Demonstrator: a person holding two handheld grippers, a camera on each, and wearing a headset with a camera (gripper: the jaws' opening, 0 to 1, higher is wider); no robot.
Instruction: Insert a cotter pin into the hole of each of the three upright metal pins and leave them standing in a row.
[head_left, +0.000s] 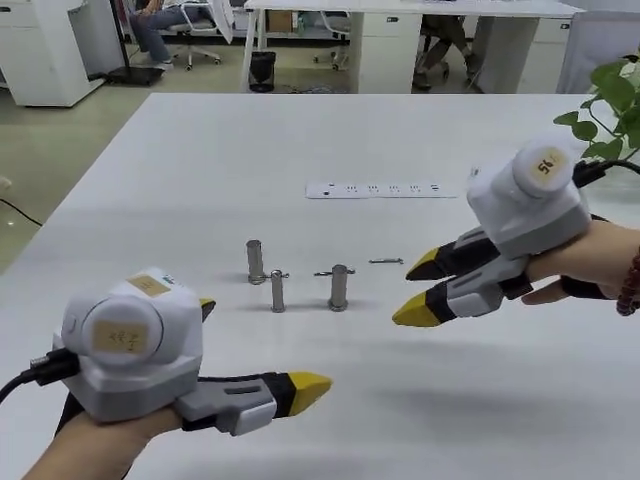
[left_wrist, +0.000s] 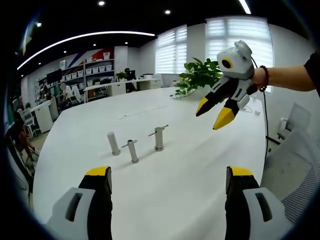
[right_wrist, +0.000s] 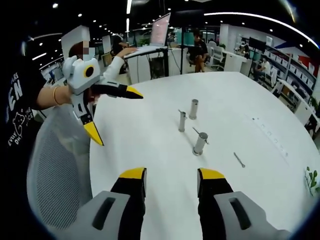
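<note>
On the white table, three metal pins stand upright, roughly in a row.
- Middle metal pin and end metal pin: each has a cotter pin through its head.
- Bare metal pin: at the other end, set slightly back, no cotter pin.
- Loose cotter pin: lies flat on the table, just past the end metal pin.

Right gripper: jaws parted a moderate way with nothing between them. It is held off the table, near the loose cotter pin.

Left gripper: jaws spread wide, nothing held. It sits low on the near side of the row, apart from the pins.

Judgement: two of three insertions look done, and the step in hand is fetching the last cotter pin. The next move calls for a fine pinch on a thin piece lying flat, probably by the right gripper as the nearer one. The pin must then be carried past the two finished pins to the bare one without toppling them. The left gripper could steady the bare metal pin during threading.

Not resolved:
- The cross hole in the bare metal pin cannot be made out from any view, so which way it faces is unknown.
- The loose cotter pin is too small to tell its looped end from its legs.

Power strip lies farther back, well apart from the work.
</note>
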